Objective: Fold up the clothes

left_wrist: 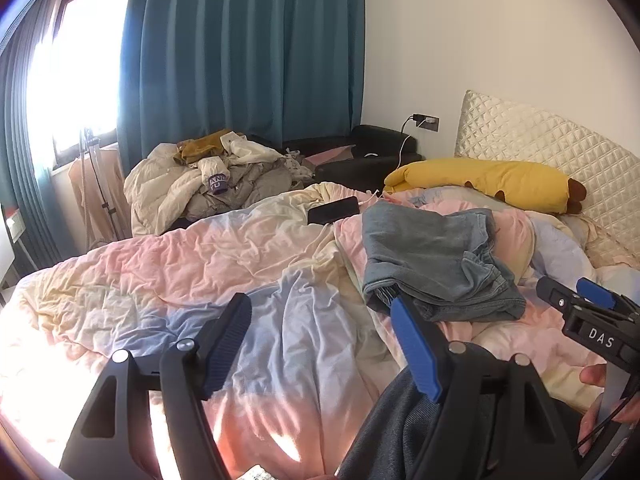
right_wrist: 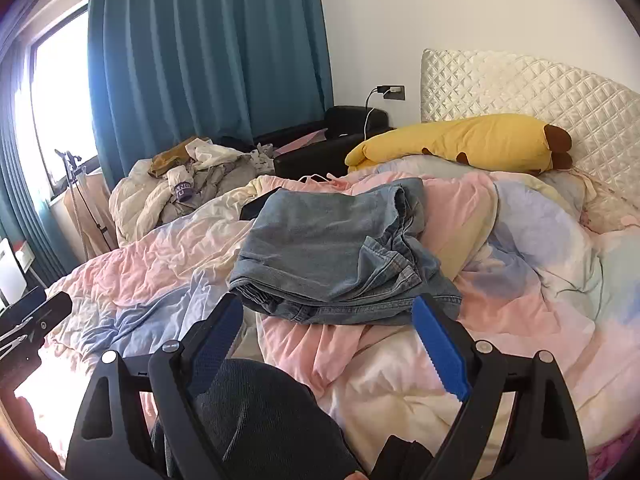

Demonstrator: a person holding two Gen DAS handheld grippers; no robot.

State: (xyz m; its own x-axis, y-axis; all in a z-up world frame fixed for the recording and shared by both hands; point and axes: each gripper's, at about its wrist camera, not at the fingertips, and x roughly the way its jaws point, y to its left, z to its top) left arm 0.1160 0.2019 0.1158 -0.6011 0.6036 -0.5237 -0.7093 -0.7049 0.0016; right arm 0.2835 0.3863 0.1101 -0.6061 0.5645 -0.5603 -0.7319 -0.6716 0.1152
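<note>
A folded pair of blue jeans (left_wrist: 432, 264) lies on the pastel duvet (left_wrist: 240, 264); it also shows in the right wrist view (right_wrist: 332, 256). My left gripper (left_wrist: 320, 312) is open and empty, held above the duvet just left of the jeans. My right gripper (right_wrist: 332, 320) is open and empty, just short of the jeans' near edge; it also shows in the left wrist view (left_wrist: 576, 300) at the right. A pile of pale, unfolded clothes (left_wrist: 208, 180) lies at the bed's far side.
A yellow plush pillow (left_wrist: 488, 182) lies by the quilted headboard (left_wrist: 552, 148). A black phone (left_wrist: 334, 210) lies on the duvet behind the jeans. A black chair (left_wrist: 360, 156) and teal curtains (left_wrist: 248, 48) stand behind. The person's dark-trousered leg (right_wrist: 264, 412) is below my grippers.
</note>
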